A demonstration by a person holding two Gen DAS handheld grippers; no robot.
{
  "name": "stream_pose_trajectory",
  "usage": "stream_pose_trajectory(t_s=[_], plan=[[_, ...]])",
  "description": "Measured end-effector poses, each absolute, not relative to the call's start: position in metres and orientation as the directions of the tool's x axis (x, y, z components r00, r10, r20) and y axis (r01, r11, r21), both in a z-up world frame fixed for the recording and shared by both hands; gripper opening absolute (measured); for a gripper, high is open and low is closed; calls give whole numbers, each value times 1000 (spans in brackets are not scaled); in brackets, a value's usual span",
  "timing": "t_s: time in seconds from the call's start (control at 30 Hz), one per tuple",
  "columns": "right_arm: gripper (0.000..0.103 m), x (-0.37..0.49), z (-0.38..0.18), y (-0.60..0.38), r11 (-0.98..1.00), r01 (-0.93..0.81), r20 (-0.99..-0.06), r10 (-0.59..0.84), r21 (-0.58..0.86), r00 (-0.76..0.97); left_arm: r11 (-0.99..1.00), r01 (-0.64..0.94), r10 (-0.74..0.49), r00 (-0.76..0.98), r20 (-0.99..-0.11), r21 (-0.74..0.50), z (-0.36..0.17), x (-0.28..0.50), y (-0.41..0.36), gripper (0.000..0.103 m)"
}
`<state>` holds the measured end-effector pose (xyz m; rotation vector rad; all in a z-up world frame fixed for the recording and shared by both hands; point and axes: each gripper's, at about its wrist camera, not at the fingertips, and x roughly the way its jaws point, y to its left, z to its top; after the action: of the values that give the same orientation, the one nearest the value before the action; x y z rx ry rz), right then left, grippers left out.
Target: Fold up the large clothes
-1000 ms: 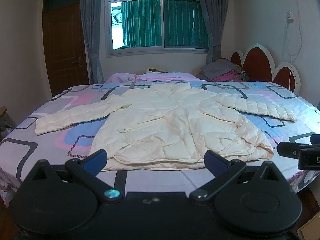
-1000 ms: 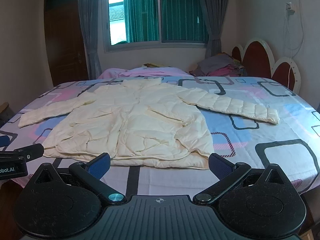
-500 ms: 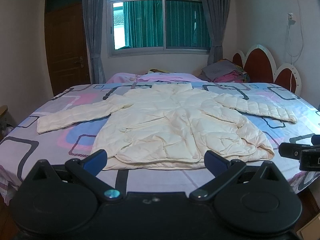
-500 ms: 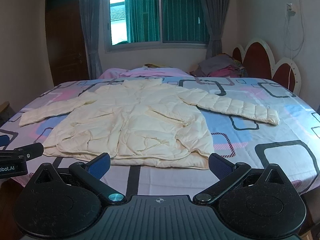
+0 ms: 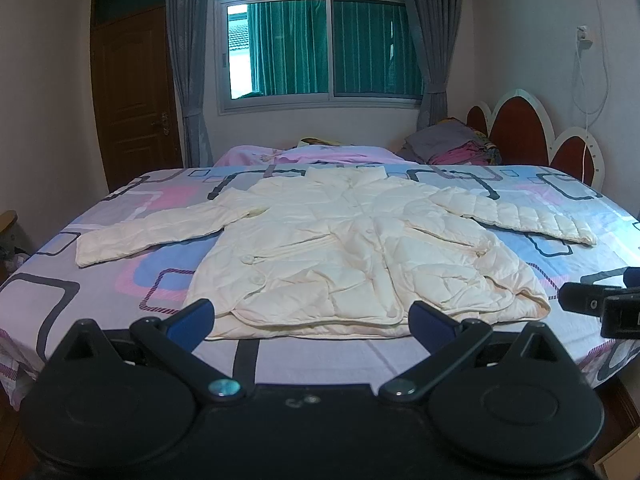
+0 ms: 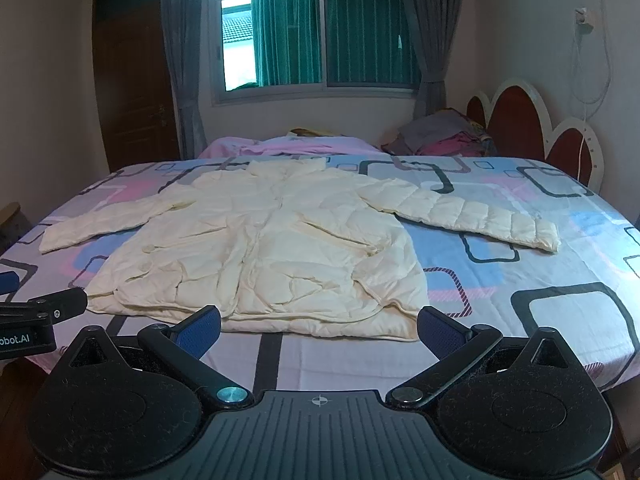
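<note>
- Cream quilted fabric is seen across the bed (image 5: 100, 264): a large padded jacket (image 5: 352, 256) is laid flat with its front up, the collar toward the window and the hem toward the cameras.
- Both sleeves are stretched out to the sides; the right sleeve (image 6: 472, 216) lies straight on the patterned sheet, the left sleeve (image 5: 160, 232) likewise.
- No fold is made yet, so the step in hand is judged to be the approach before the first fold.
- The left hand-held gripper (image 5: 312, 316) is held just before the hem, its fingers spread wide and nothing between them.
- The right hand-held gripper (image 6: 320, 324) is spread in the same way (also empty), near the right corner of the hem.
- For the next move, a sleeve cuff or a side edge should probably be pinched and brought over the body.
- The filling looks puffy and wrinkled near the hem, so a fold may spring back.
</note>
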<state>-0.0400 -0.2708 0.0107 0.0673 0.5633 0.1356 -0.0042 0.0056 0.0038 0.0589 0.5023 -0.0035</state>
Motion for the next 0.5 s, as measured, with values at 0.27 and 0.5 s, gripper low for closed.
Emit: stream_pose_trajectory(t_s=[0.27, 0.5], plan=[[103, -40, 11, -271, 989, -110, -527, 147, 101, 837, 998, 18, 12, 876, -481, 57, 4, -4, 6, 103], [103, -40, 11, -271, 989, -110, -527, 147, 101, 837, 998, 12, 15, 877, -481, 54, 5, -6, 10, 103]])
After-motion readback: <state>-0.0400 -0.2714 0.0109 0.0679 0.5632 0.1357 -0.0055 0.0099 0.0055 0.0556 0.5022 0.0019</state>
